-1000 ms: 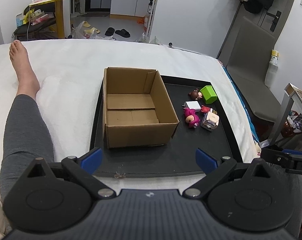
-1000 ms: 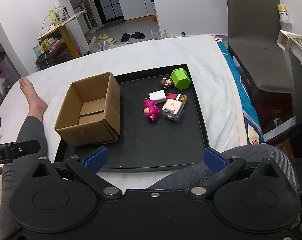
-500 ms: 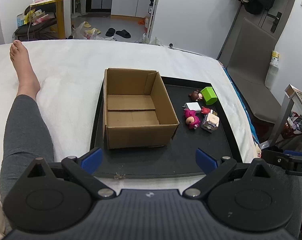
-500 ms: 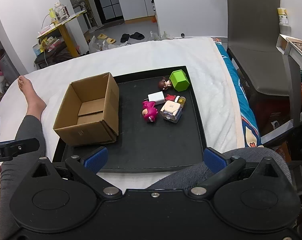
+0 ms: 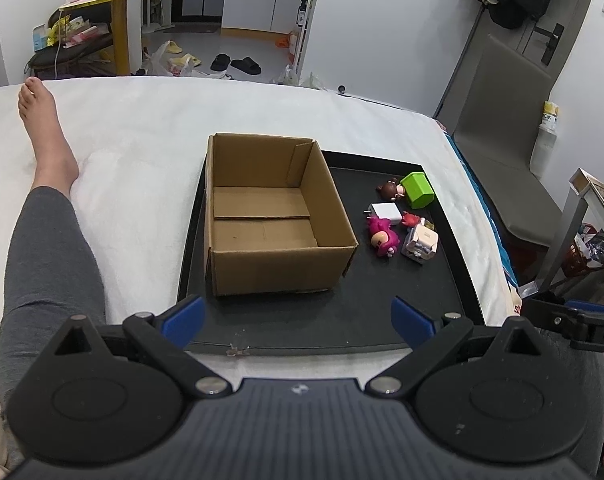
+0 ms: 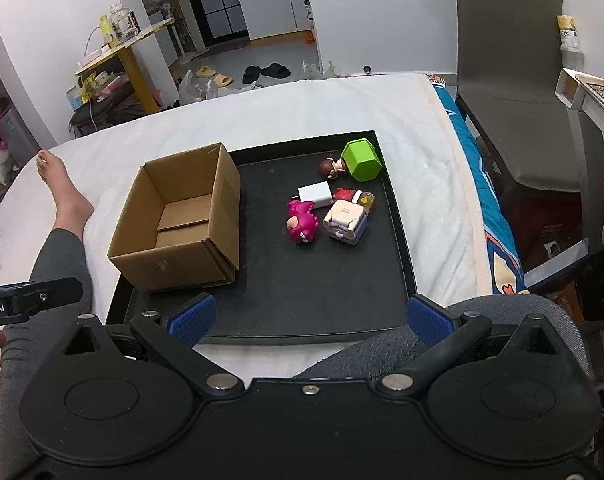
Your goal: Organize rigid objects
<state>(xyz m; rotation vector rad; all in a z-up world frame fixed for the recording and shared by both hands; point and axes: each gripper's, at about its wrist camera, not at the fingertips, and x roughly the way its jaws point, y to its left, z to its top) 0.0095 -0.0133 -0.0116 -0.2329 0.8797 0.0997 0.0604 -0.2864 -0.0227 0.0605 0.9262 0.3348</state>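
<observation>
- Claw status, left: the left claw (image 5: pixel 298 316) is spread wide with nothing between its blue-padded fingertips (image 5: pixel 182 316); it hovers over the near edge of the tray.
- Claw status, right: the right claw (image 6: pixel 307 316) is likewise spread apart and holds nothing; it sits above the near rim of the tray, beside the person's grey-clad knee (image 6: pixel 441 332).
- Black rectangular tray (image 5: pixel 341 320) lies on the white bed (image 5: pixel 142 140) and carries every task item.
- Open brown cardboard box (image 5: pixel 270 216) stands upright on the left part of the tray; its visible interior is bare cardboard.
- Small rigid items are clustered on the right part of the tray, apart from the box:
- Green hexagonal plastic block (image 6: pixel 361 159) lies farthest back, with a brown-haired doll figure (image 6: pixel 330 167) touching its left side.
- White square charger plug (image 6: pixel 315 193) lies near the middle, just beside a small red figure (image 6: pixel 343 193) and a small yellow piece (image 6: pixel 365 199).
- Magenta dinosaur-like toy figure (image 6: pixel 301 224) lies on its side nearest the box.
- Cream cube-shaped toy (image 6: pixel 345 220) rests just right of the magenta figure.
- Bare foot (image 5: pixel 42 128) of the person rests on the bed, well left of the tray.
</observation>
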